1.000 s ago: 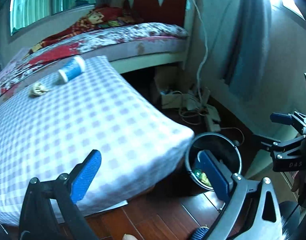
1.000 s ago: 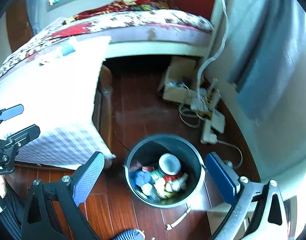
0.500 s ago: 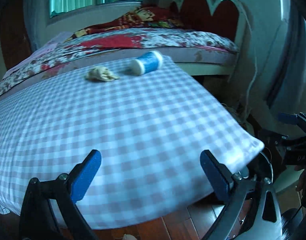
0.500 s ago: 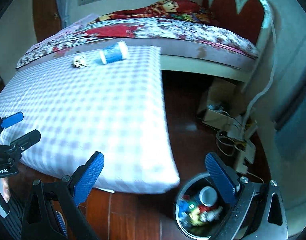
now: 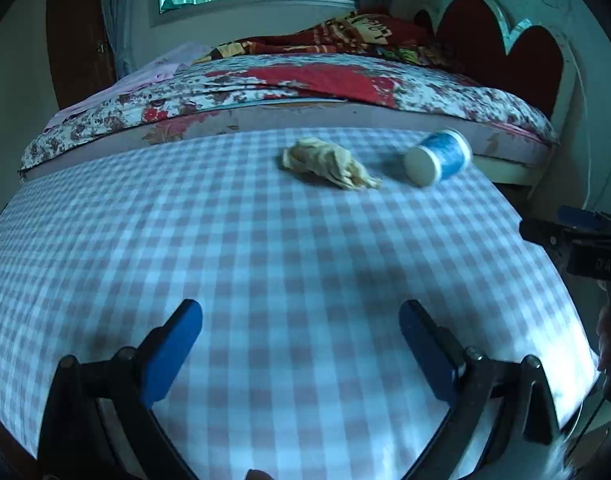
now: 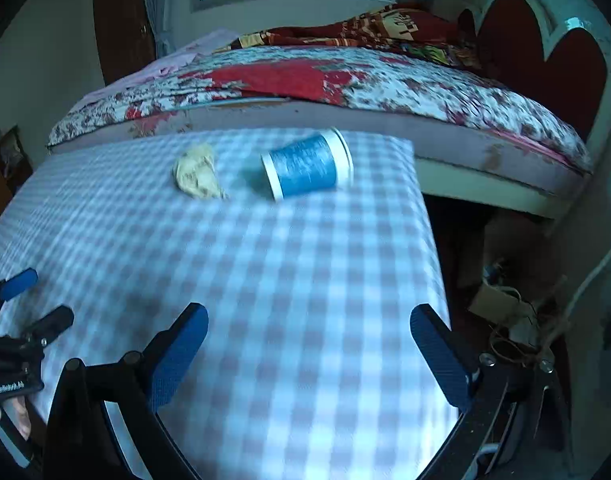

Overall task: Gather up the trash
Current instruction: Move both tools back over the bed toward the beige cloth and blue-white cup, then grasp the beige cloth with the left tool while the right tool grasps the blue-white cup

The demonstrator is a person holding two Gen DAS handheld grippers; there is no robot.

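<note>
A crumpled beige paper wad [image 5: 330, 163] and a toppled blue-and-white paper cup [image 5: 439, 157] lie side by side on the checked worktop [image 5: 265, 264]; left hand-held gripper [image 5: 301, 342] and right hand-held gripper [image 6: 309, 350] hover spread apart, empty.

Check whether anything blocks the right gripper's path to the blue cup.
Nothing visible does. The right gripper hangs open over bare checkered cloth; the blue cup lies on its side straight ahead. The crumpled paper sits beside it, off the line.
</note>
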